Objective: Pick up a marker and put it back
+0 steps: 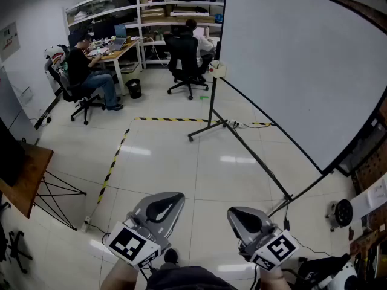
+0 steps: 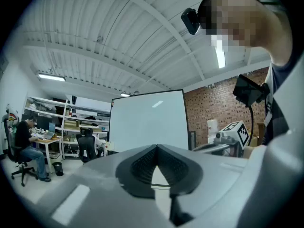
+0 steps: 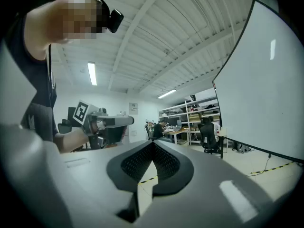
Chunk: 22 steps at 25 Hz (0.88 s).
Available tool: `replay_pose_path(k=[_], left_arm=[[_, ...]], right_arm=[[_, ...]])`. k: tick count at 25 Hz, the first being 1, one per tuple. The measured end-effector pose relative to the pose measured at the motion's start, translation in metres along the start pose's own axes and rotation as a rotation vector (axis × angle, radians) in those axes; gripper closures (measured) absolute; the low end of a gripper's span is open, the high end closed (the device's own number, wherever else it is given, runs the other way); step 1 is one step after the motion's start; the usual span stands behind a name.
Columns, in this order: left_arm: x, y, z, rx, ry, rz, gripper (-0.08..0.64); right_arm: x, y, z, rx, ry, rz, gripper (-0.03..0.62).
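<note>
Tiled floor [image 1: 181,162]; black bin [image 1: 133,88] by desk [image 1: 115,52], contents unseen; left claw [image 1: 169,199] and right claw [image 1: 242,213] together, empty

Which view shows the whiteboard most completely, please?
The left gripper view: the whiteboard faces the camera, all but its bottom visible. The head view shows it obliquely, cropped; the right gripper view only part.

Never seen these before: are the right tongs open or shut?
Shut and empty: in the right gripper view the right tongs meet at their tips, with nothing between them.
</note>
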<state>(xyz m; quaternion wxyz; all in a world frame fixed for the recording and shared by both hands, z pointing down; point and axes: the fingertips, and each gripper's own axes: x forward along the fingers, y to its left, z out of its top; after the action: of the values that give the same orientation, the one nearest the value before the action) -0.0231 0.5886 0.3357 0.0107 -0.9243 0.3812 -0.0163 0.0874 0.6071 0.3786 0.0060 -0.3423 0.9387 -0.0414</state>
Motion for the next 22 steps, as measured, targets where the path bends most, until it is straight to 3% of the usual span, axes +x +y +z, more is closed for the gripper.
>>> replay_pose_path(k=[10,22], left_arm=[[0.026,0.092,0.01,0.018,-0.065,-0.006,0.554],[0.056,0.219,0.007,-0.001,-0.078,-0.101,0.554]], right_arm=[[0.073,-0.041,0.036,-0.057,-0.047,-0.028,0.592],[0.195,-0.071,0.045,-0.068,-0.024,-0.085,0.591]])
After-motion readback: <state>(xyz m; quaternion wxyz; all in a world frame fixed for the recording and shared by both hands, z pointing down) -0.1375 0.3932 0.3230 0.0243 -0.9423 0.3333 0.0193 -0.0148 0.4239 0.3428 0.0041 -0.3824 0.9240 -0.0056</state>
